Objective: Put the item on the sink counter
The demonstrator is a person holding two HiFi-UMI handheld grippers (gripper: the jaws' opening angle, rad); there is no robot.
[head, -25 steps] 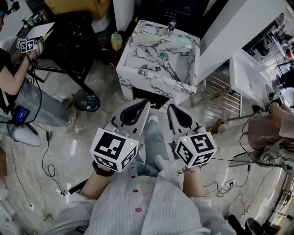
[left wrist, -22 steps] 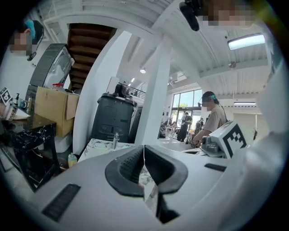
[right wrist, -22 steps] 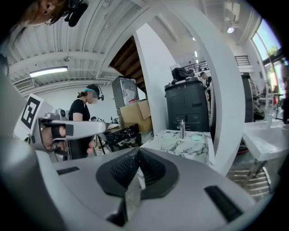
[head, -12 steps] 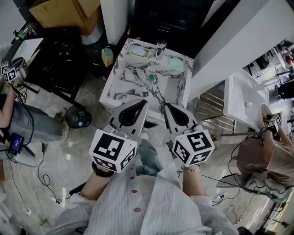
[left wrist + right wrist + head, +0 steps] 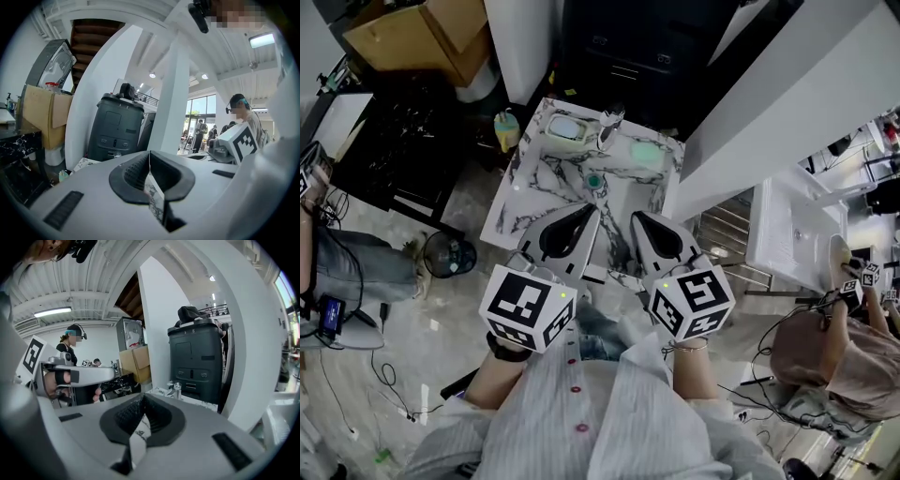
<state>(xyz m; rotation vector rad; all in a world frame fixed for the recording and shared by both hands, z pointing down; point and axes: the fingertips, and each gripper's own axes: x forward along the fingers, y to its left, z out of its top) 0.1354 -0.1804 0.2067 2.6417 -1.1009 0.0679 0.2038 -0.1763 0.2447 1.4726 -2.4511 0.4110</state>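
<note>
- No item to be put down was between either pair of jaws, and we could not tell which thing in view was meant. A yellowish bottle stood on the floor just beside the counter's far left corner.
- The sink counter, marbled, with a faucet and a pale dish at its back edge, lay much nearer to us than a second before. Its near edge had slid under the gripper tips in the head view.
- The left gripper had its jaws pressed together with nothing held. Its own view showed only a sliver of marble behind the closed pads.
- The right gripper was likewise fully closed and empty, level with the left and near it.
- We judged that the change was the walk up to the counter with both grippers carried ahead. The task had hardly begun, since an item still had to be found and picked up.
</note>
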